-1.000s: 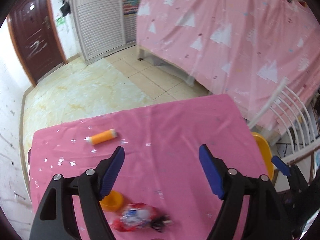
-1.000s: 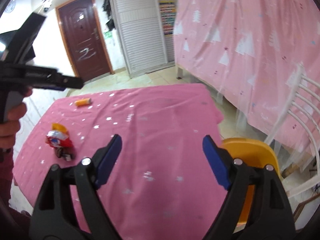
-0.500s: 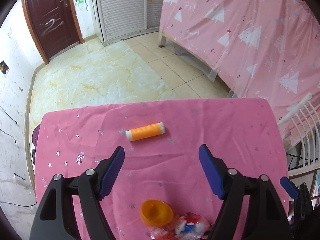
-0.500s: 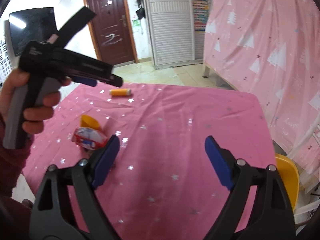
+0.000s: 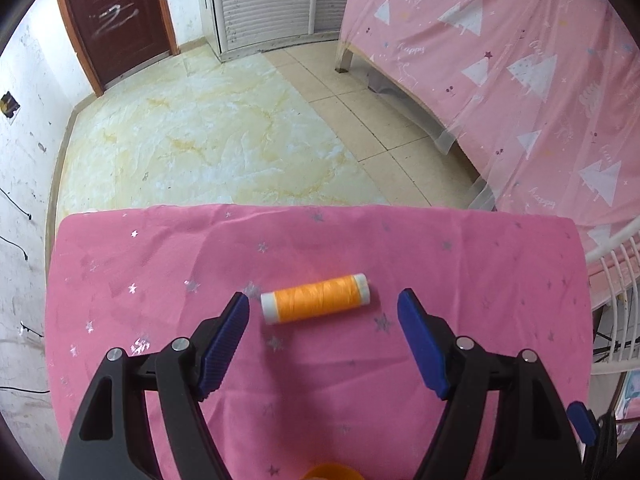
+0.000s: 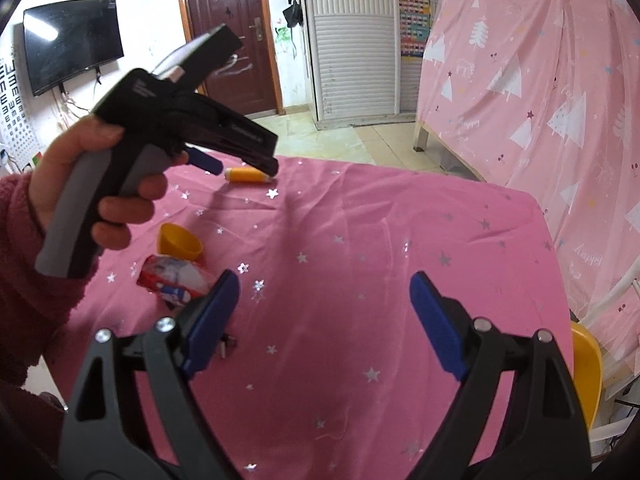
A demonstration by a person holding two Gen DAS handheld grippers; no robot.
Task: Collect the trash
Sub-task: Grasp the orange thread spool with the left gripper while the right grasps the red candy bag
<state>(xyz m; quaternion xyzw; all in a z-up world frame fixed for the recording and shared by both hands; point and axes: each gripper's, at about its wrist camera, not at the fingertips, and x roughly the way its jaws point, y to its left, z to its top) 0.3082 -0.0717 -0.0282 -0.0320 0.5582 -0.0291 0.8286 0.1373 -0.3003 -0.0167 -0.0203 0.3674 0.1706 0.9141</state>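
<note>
An orange thread spool (image 5: 315,299) with white ends lies on its side just ahead of the left tool (image 5: 323,312), crosswise between its spread tips. A crumpled red-and-white wrapper (image 6: 176,278) and orange cup (image 6: 179,241) lie beside the right tool's (image 6: 323,294) left tip.

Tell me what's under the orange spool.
The spool lies on its side on the pink star-print tablecloth. Only cloth shows beneath it. The table under the cloth is covered, so it cannot be seen.
</note>
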